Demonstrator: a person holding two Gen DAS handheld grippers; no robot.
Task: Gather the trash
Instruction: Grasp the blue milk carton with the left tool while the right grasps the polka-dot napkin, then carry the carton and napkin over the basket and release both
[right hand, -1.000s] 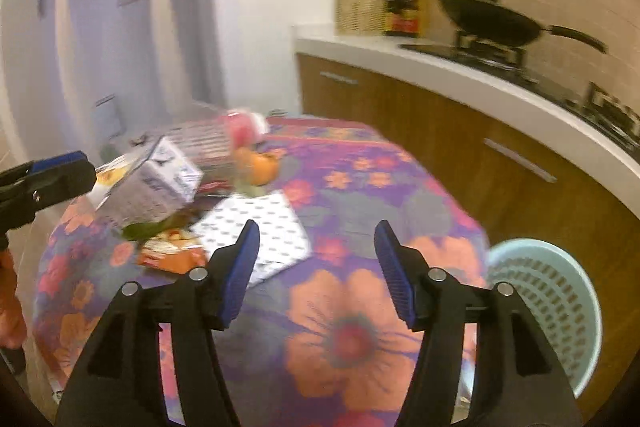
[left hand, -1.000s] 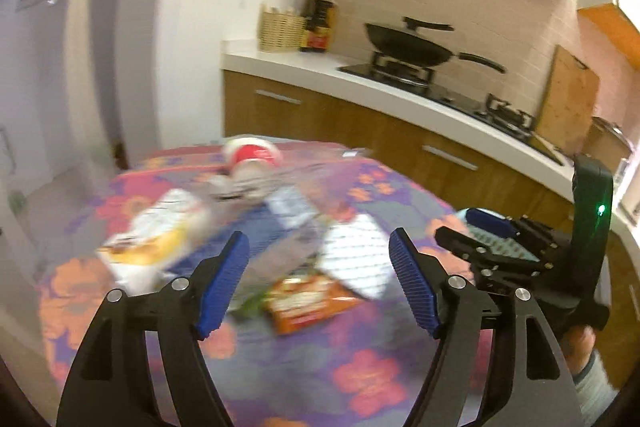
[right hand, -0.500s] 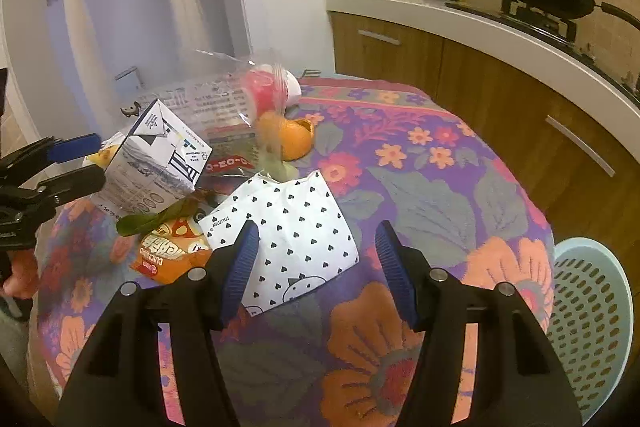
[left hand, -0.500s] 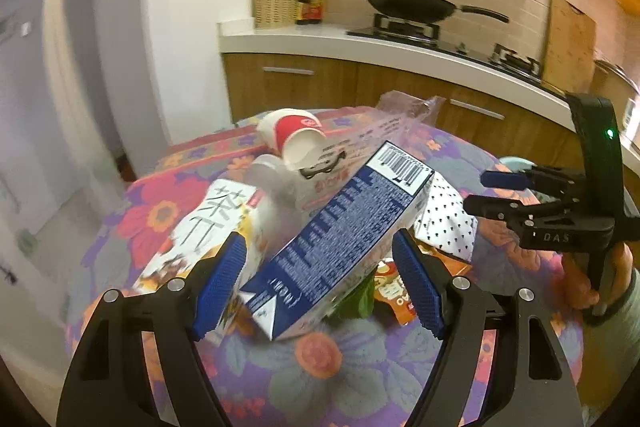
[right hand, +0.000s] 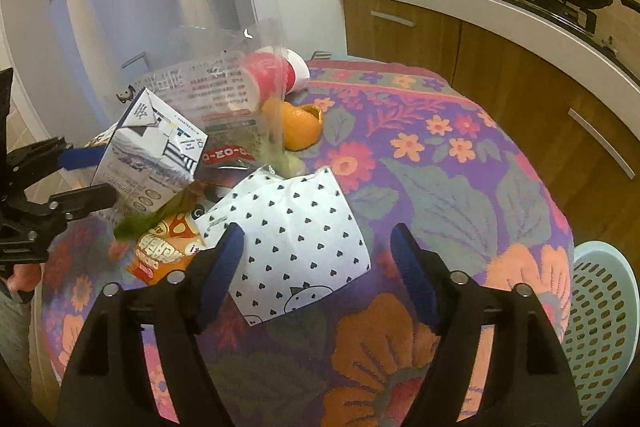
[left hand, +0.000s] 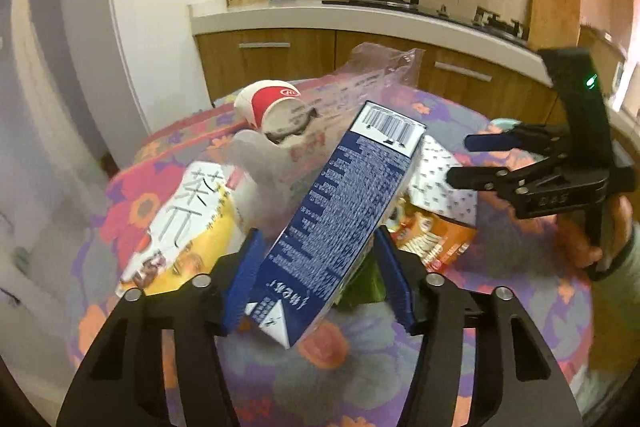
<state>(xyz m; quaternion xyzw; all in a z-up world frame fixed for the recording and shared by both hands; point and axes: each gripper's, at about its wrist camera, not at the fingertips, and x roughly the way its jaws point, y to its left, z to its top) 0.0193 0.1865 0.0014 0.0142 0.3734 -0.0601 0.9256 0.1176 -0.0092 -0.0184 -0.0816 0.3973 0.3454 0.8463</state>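
1. Left gripper [left hand: 316,275], in the left wrist view, has its blue pads on either side of the lower end of a blue carton [left hand: 344,211]; its jaws have just been closing, and whether the pads already press on the carton's sides I cannot tell.
2. Same view: the carton lies tilted, barcode end up toward 1 o'clock, atop a trash pile on the flowered tablecloth [left hand: 500,311]. At 10 o'clock of it lies a yellow and white tea carton [left hand: 188,227]; at 12 o'clock a red and white paper cup [left hand: 272,107] on its side against a clear plastic bag [left hand: 360,83]; at 3 o'clock an orange snack wrapper [left hand: 436,243] under a white heart-dotted packet [left hand: 440,175].
3. Same view: the right gripper [left hand: 476,159] hovers at 3 o'clock above the packet, a hand [left hand: 588,231] on its grip.
4. Right gripper [right hand: 316,267], in the right wrist view, stands wide open with nothing held; its jaws have just been opening. The heart-dotted packet [right hand: 296,231] lies between the pads, clear of both.
5. Same view: an orange peel [right hand: 300,127] sits at 12 o'clock of the packet, the carton [right hand: 152,151] at 10 o'clock with the left gripper [right hand: 76,175] around it, and a pale blue basket [right hand: 600,323] at 4 o'clock beside the table.
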